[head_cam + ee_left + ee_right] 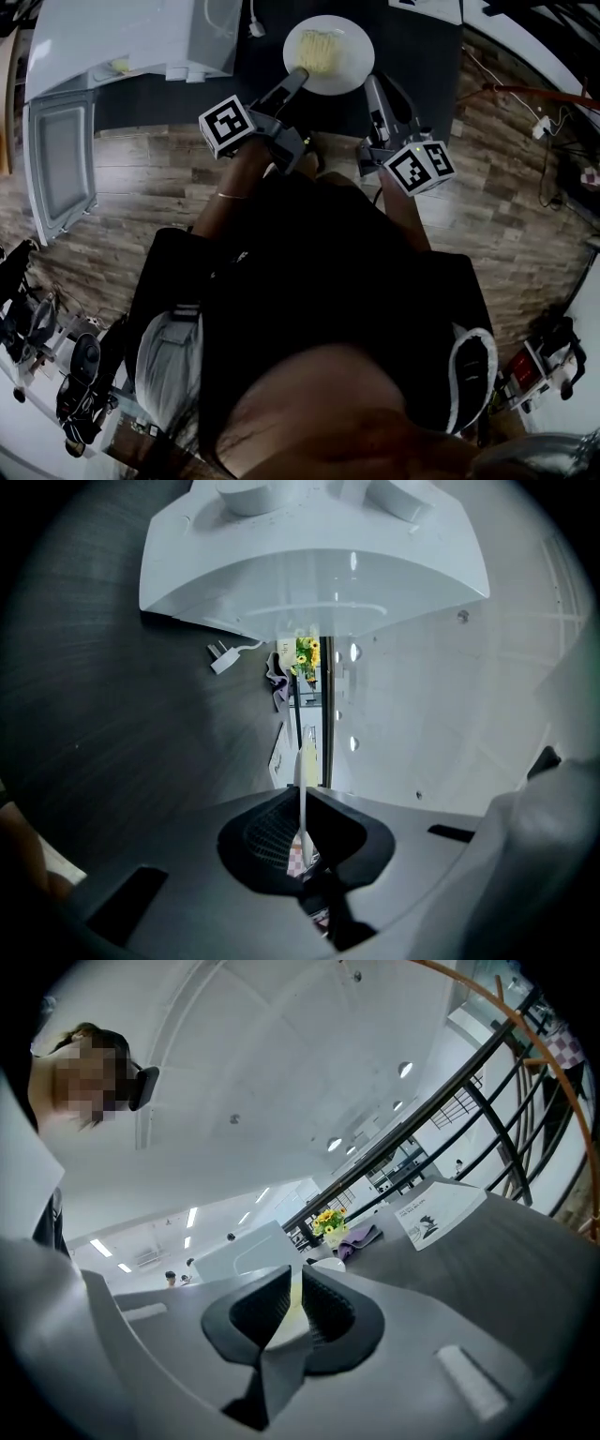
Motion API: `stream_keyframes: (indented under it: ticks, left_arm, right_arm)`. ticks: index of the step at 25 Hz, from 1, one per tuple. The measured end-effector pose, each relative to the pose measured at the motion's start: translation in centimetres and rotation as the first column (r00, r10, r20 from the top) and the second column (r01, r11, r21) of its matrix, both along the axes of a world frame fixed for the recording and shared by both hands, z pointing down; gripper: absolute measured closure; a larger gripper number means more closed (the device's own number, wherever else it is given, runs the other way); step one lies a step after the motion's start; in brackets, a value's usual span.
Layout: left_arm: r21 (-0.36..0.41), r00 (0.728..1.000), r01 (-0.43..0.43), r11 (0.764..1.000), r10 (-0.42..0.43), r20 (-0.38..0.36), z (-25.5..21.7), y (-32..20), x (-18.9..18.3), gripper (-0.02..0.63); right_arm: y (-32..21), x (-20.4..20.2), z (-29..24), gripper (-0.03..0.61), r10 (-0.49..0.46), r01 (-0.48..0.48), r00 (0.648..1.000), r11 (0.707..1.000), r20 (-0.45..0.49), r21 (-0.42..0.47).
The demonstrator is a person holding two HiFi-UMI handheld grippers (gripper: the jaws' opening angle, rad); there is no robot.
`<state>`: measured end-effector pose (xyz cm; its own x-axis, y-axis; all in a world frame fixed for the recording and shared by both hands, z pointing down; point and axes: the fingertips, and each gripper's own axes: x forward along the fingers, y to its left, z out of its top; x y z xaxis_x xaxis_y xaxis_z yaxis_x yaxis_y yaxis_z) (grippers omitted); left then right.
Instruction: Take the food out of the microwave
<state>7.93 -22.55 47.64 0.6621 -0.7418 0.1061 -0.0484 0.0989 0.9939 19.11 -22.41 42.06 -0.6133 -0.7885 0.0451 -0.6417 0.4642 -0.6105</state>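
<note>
Gripping round white plate [354, 67] of yellow noodles [319, 47] by its rim: left hand-held gripper [298, 77] clamped at 7 o'clock, right hand-held gripper [373, 84] clamped at 4 o'clock. Out over dark grey worktop [422, 56], with open white microwave [122, 37] at 9 o'clock. Likely to slip and spill if tilted or pulled unevenly, given only thin edge pinches.
</note>
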Motion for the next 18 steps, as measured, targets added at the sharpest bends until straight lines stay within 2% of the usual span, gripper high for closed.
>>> stream_keyframes:
  ticks: [10, 15, 18]
  left_arm:
    - [0.004, 0.999, 0.041, 0.999, -0.041, 0.002, -0.2, -0.2, -1.3, 0.598]
    - [-0.006, 0.997, 0.048, 0.999, -0.048, 0.053, 0.6, 0.0, -1.9, 0.598]
    - [-0.019, 0.996, 0.081, 0.997, -0.08, 0.045, 0.8, -0.2, -2.1, 0.598]
  right_arm:
    - [-1.1, -1.9, -0.5, 0.566, -0.061, 0.061, 0.998, 0.998, 0.014, 0.005]
    - [-1.8, -1.4, -0.9, 0.565, -0.06, 0.06, 0.998, 0.998, 0.002, 0.011]
    - [-2.1, -1.0, -0.7, 0.565, -0.079, 0.079, 0.997, 0.997, 0.002, -0.005]
